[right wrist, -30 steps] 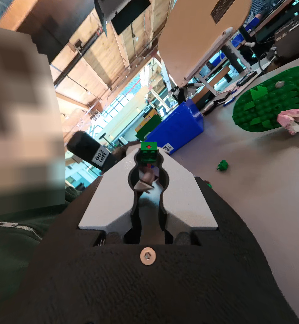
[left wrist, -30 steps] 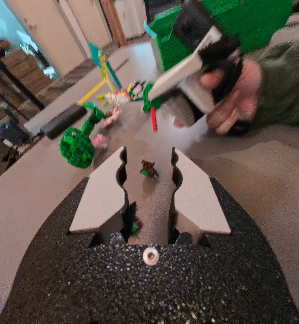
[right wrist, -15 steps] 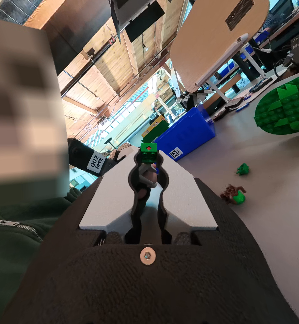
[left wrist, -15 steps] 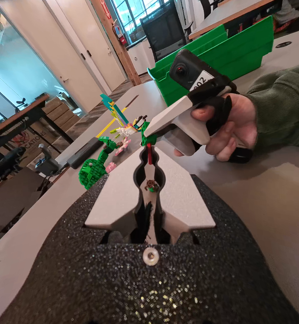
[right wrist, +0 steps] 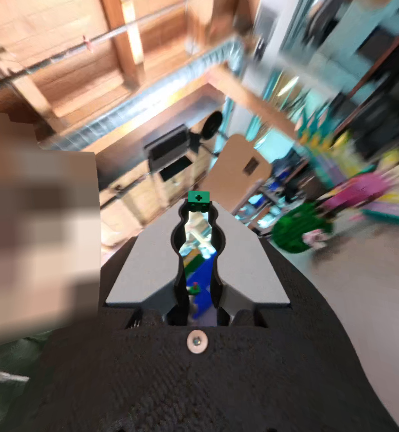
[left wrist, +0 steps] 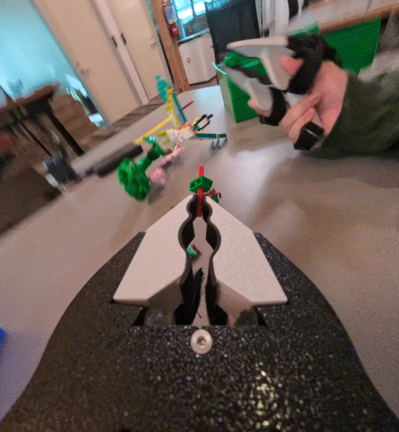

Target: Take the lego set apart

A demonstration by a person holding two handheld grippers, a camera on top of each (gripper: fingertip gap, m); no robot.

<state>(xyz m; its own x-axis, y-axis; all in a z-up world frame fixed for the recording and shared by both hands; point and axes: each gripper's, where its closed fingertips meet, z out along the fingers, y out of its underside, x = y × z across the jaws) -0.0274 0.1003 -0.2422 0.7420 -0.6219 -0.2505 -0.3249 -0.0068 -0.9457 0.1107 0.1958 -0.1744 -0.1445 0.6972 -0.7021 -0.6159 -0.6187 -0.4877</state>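
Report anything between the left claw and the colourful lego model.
A small brown-and-green piece lies just past the left claw, which is shut on a red axle; pink flowers lie slightly left of the path.

Red axle, green brick, grey fingers, green round plate, green bin

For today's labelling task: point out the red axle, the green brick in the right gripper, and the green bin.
red axle (left wrist: 200, 205), left wrist view, lower shaft.
green brick (right wrist: 198, 198), right wrist view, front face.
green bin (left wrist: 238, 102), left wrist view, near wall.
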